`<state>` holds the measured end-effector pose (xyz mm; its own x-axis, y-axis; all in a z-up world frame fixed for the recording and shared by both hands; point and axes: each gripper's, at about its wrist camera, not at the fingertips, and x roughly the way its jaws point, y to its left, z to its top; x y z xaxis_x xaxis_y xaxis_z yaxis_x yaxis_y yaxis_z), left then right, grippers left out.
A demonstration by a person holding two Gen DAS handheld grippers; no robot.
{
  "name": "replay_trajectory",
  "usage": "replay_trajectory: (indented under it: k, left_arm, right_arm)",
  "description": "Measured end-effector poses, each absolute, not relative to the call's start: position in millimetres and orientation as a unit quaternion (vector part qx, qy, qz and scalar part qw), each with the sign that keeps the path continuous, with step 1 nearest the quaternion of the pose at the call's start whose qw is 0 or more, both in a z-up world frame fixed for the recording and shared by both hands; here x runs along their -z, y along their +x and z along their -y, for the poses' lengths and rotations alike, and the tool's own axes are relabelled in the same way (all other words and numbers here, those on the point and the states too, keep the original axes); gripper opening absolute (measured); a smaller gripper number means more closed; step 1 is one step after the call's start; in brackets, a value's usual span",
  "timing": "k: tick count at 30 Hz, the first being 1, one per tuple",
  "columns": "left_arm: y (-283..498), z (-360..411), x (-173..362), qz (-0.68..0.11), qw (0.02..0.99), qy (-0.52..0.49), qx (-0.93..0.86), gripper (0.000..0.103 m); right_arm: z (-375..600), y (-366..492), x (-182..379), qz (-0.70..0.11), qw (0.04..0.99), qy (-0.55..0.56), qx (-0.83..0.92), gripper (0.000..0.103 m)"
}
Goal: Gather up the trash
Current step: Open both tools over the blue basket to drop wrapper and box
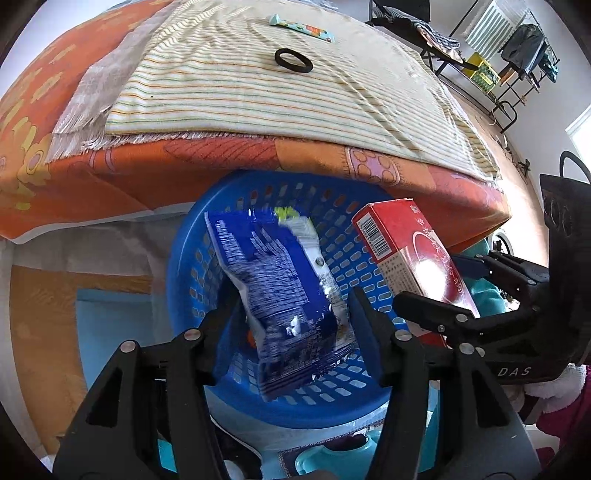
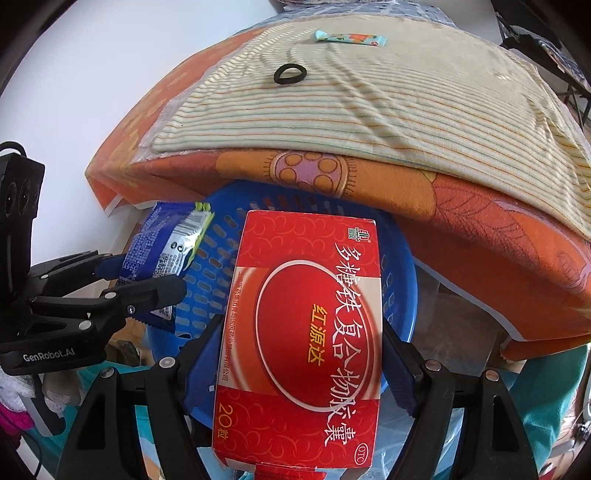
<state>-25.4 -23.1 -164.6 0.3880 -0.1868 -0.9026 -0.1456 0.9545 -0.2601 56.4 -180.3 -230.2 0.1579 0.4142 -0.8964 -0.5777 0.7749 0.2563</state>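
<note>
My left gripper [image 1: 291,325] is shut on a blue snack wrapper [image 1: 280,284] and holds it over the blue plastic basket [image 1: 184,273]. My right gripper [image 2: 299,354] is shut on a red medicine box [image 2: 306,332] above the same basket [image 2: 402,295]. The red box [image 1: 406,258] and the right gripper [image 1: 443,314] show at the right of the left wrist view. The wrapper [image 2: 162,247] and the left gripper [image 2: 147,277] show at the left of the right wrist view.
Behind the basket stands a table with an orange cloth [image 1: 221,158] and a striped cloth [image 1: 258,92]. On it lie a black hair tie [image 1: 293,61] and a small teal packet [image 1: 301,27]. A metal rack [image 1: 498,66] stands far right.
</note>
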Motion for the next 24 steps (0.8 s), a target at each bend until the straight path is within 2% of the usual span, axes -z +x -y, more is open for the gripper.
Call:
replay_trajectory:
  k: [6, 24]
  left_arm:
    - [-24.2, 22.0, 165.8, -0.555, 0.818, -0.15, 0.003, 0.061]
    - [-19.5, 20.6, 162.2, -0.549, 0.822, -0.151, -0.004, 0.061]
  right_arm:
    - [181.7, 59.4, 232.0, -0.564, 0.756, -0.066, -0.324, 0.086]
    - [186.0, 62.7, 226.8, -0.558, 0.763, -0.064, -0.319, 0.086]
